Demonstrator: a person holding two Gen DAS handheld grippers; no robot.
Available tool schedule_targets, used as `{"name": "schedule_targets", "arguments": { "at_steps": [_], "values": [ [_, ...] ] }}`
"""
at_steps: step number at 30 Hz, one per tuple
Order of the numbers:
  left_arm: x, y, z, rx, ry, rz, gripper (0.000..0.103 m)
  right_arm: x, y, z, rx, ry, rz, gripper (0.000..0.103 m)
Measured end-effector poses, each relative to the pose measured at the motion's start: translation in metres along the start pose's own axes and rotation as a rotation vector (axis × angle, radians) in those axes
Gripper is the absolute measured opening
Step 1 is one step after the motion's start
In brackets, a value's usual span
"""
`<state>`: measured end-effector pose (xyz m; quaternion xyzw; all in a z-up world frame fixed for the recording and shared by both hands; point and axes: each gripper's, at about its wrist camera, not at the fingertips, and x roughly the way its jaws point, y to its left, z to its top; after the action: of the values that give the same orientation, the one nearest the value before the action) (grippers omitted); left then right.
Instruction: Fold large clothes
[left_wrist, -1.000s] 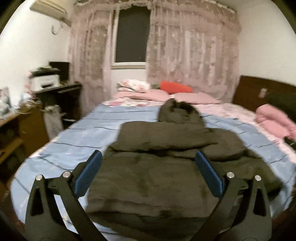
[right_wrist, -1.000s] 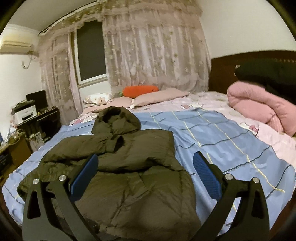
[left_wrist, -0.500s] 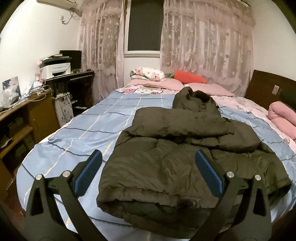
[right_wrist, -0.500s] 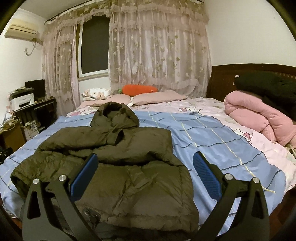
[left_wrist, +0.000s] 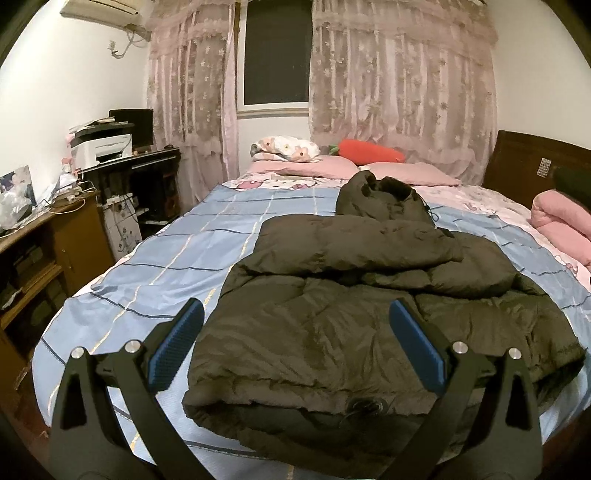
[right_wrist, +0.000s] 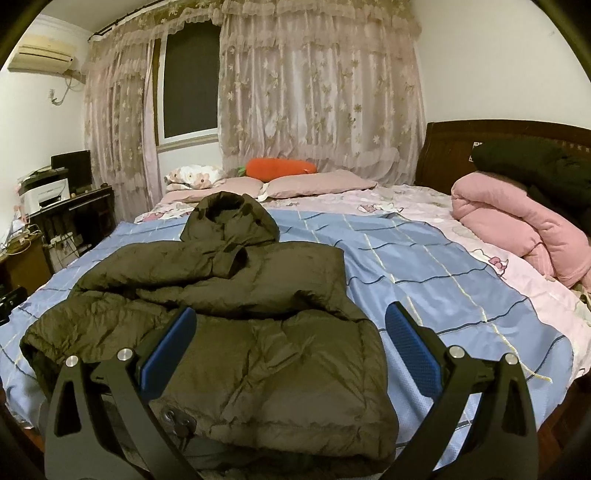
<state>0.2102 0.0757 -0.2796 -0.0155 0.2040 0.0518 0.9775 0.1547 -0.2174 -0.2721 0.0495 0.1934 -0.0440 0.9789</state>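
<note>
A dark olive hooded puffer jacket (left_wrist: 332, 314) lies on the blue checked bedspread (left_wrist: 184, 266), sleeves folded across its chest, hood toward the pillows. My left gripper (left_wrist: 295, 347) is open and empty, held above the jacket's near left hem. In the right wrist view the jacket (right_wrist: 240, 314) fills the near left, and my right gripper (right_wrist: 291, 354) is open and empty above its near right hem. Neither gripper touches the cloth.
Pink pillows (left_wrist: 332, 170) and an orange carrot cushion (left_wrist: 369, 155) lie at the bed's far end. A folded pink quilt (right_wrist: 517, 229) and dark clothing (right_wrist: 532, 158) sit by the headboard at right. A desk with a printer (left_wrist: 103, 147) and a wooden cabinet (left_wrist: 55, 236) stand left of the bed.
Both grippers have pulled back and up from the jacket, so more of the bed's near edge shows. The jacket has not moved. Both stay open.
</note>
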Motion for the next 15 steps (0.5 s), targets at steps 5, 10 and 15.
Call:
{"name": "schedule_targets", "arguments": {
  "at_steps": [5,10,15],
  "values": [
    [0.002,-0.010,0.001,0.041,-0.008,-0.019,0.101,0.005,-0.003,-0.003,0.002,0.019,0.000,0.102],
    [0.009,-0.018,0.002,0.069,0.004,-0.052,0.101,0.010,-0.005,-0.005,-0.003,0.037,0.001,0.102],
    [0.021,-0.020,0.003,0.074,0.024,-0.055,0.101,0.023,-0.001,-0.007,-0.003,0.065,-0.002,0.102]
  ]
}}
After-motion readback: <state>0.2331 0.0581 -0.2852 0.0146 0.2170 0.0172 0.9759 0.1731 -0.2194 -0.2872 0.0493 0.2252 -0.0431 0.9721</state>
